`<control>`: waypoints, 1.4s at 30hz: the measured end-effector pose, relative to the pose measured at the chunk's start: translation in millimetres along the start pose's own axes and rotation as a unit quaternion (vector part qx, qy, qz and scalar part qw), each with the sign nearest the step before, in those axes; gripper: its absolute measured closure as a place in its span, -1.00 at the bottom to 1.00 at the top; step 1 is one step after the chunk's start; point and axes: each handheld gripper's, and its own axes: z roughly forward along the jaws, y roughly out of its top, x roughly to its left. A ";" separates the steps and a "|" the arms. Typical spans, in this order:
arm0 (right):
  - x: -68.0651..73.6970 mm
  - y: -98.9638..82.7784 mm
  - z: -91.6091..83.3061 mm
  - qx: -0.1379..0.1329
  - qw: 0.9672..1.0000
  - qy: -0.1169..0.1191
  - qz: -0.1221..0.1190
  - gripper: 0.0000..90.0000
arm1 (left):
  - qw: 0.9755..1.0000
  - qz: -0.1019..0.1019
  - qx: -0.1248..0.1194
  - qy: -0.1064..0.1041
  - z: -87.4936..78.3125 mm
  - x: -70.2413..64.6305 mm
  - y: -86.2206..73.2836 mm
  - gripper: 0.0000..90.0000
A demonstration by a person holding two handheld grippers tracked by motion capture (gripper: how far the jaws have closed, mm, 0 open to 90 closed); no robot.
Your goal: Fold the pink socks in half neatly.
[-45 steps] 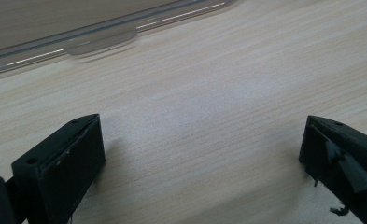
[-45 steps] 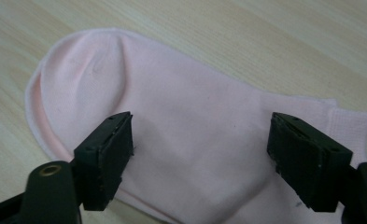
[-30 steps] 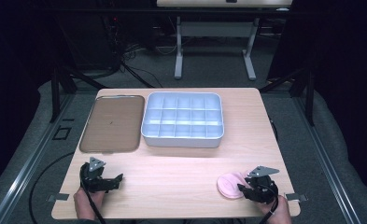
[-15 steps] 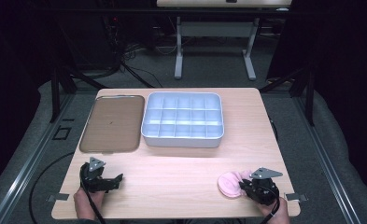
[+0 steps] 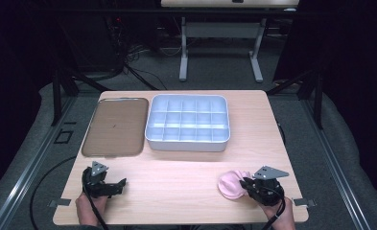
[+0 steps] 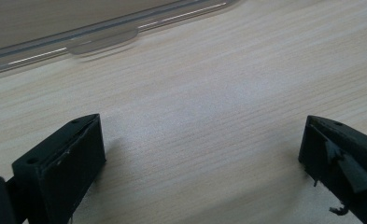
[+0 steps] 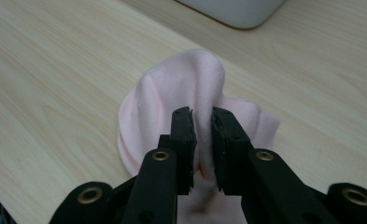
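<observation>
Right gripper (image 7: 202, 123): jaws have just closed, pinching a fold of the pink cloth (image 7: 186, 88), bunched on the counter (image 5: 186, 177) directly ahead of them. Left gripper (image 6: 200, 154): jaws wide apart over bare wood. Beyond both lie a white divided tray (image 5: 188, 122), compartments empty, and beside it a brown tray (image 5: 114, 126). No writing is legible.
</observation>
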 end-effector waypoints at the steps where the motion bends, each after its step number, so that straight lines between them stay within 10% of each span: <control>1: 0.0 0.0 0.0 0.000 1.000 0.000 0.000 0.76 | 1.000 0.000 0.000 0.000 0.0 0.0 0.0 -1.00; 20: 44.4 61.8 31.1 -0.027 0.998 0.056 -0.023 0.75 | 1.000 -0.001 0.000 0.001 0.0 0.0 0.0 -1.00; 36: 75.9 70.0 103.7 0.032 0.996 0.083 -0.014 0.68 | 1.000 -0.002 0.000 0.001 0.0 -0.1 0.0 -1.00; 42: 69.2 66.2 104.6 0.028 0.994 0.108 0.002 0.07 | 1.000 0.000 0.000 0.001 0.0 0.0 0.0 -1.00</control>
